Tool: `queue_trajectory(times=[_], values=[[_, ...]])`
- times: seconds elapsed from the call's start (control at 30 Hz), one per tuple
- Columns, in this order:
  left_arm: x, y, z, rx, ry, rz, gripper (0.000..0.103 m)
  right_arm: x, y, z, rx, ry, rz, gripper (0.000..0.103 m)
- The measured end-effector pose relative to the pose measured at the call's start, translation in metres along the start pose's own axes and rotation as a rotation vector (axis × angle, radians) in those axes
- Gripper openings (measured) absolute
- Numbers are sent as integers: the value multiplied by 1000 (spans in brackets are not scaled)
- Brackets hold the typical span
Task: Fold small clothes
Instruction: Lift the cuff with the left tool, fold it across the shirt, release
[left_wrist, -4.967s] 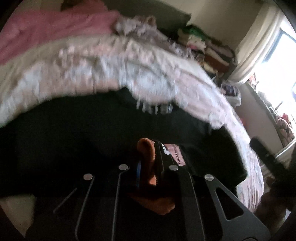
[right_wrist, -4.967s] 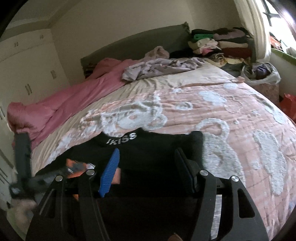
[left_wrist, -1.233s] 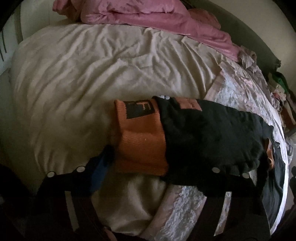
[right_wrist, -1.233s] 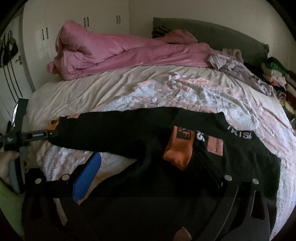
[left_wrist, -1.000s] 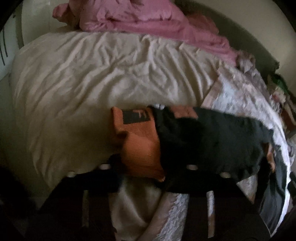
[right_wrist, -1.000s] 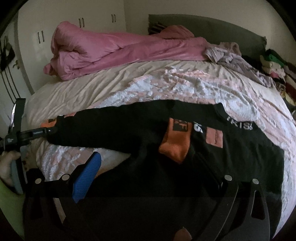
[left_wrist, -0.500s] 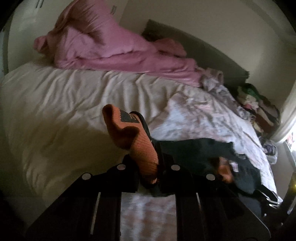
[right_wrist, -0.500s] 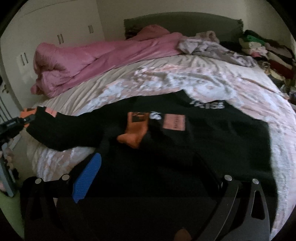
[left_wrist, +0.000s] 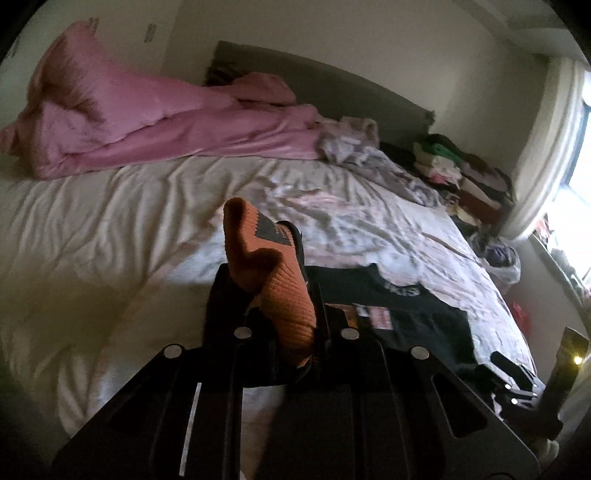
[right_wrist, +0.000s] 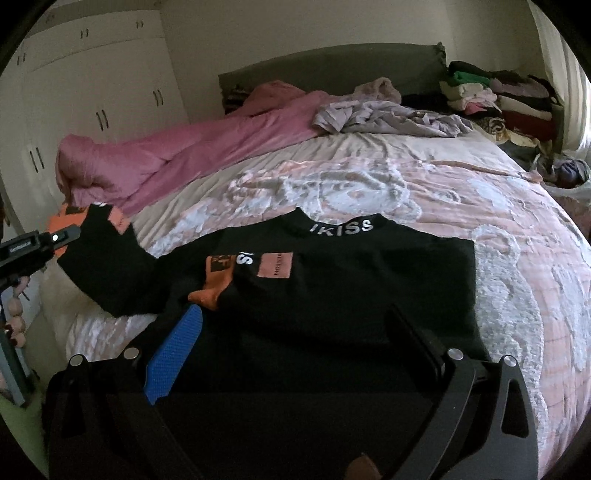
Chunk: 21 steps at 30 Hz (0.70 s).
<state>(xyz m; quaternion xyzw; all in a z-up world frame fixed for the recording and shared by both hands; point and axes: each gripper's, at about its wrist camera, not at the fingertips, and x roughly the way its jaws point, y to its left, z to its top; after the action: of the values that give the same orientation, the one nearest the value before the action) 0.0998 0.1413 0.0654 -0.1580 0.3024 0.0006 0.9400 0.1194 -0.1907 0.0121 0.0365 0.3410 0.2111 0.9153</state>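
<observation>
The left gripper (left_wrist: 284, 295) is clamped on the orange cuff (left_wrist: 284, 291) of the black sweatshirt's (right_wrist: 332, 288) left sleeve, held lifted above the bed (left_wrist: 110, 229). The right gripper (right_wrist: 295, 339) hovers with jaws wide apart and empty over the hem. The body lies flat on the pink quilt (right_wrist: 517, 229) — the other sleeve already crosses the chest; this sleeve and the body folds remain.

The bed (right_wrist: 517, 229) carries a black sweater (right_wrist: 332, 280) spread flat, a pink duvet (right_wrist: 177, 155) and lilac clothes (right_wrist: 388, 114) near the headboard
</observation>
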Motion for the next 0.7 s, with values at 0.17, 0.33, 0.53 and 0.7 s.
queue_trajectory(times=[0.17, 0.33, 0.53, 0.7], values=[[15, -40, 2, 36, 27, -52, 7, -6, -21, -3, 25, -11, -10, 98], [34, -87, -3, 88, 50, -96, 7, -24, -53, 1, 109, -53, -24, 98], [63, -128, -15, 117, 111, -166, 7, -46, -88, 3, 192, -101, -39, 98], [81, -152, -25, 127, 154, -200, 7, -50, -105, 2, 236, -108, -72, 98]])
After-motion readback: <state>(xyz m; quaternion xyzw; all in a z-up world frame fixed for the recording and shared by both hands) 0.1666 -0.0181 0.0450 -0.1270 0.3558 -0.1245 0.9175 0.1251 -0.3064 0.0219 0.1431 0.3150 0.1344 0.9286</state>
